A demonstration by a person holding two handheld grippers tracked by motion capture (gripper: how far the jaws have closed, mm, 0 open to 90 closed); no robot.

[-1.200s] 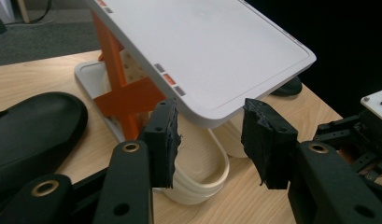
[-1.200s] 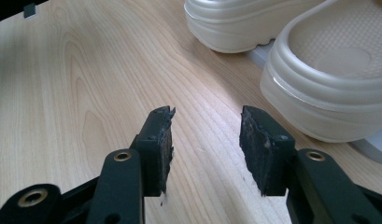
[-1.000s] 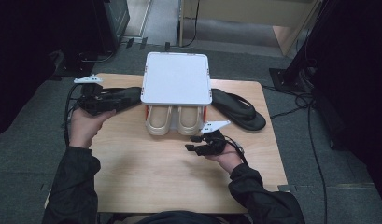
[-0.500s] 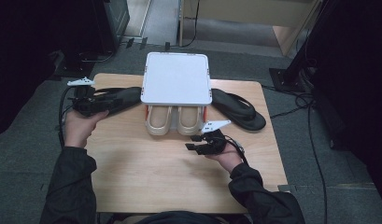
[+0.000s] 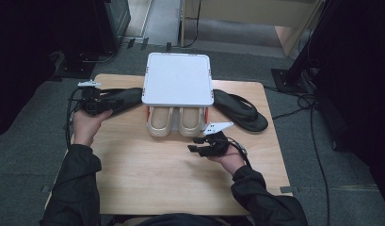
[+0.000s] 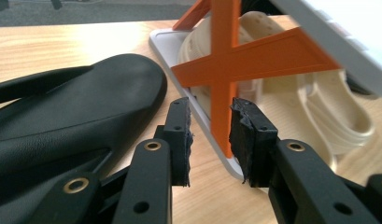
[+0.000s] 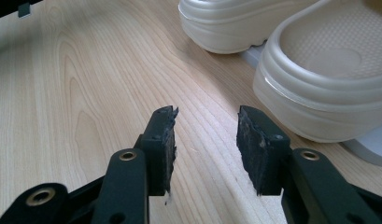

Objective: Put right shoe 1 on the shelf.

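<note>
Looking down in the high view: a pale wooden desk (image 5: pixel 148 183) carries a small rack with a flat white top (image 5: pixel 178 78) at its far edge, a pair of cream clogs (image 5: pixel 175 121) tucked beneath it. One black flip-flop (image 5: pixel 118 98) lies left of the rack, a second black sandal (image 5: pixel 241 109) right of it. The left claw (image 5: pixel 104 104) lies over the left flip-flop; the right claw (image 5: pixel 194 144) hovers just before the clogs. Left gripper view: jaws parted and just been closing, pads empty; ahead stand the rack's orange cross-brace (image 6: pixel 235 60) and grey base plate (image 6: pixel 179 60), with the smooth matte flip-flop beside it. Right gripper view: jaws apart, holding nothing, over grained wood; the glossy, rounded clog heels lie just beyond.
</note>
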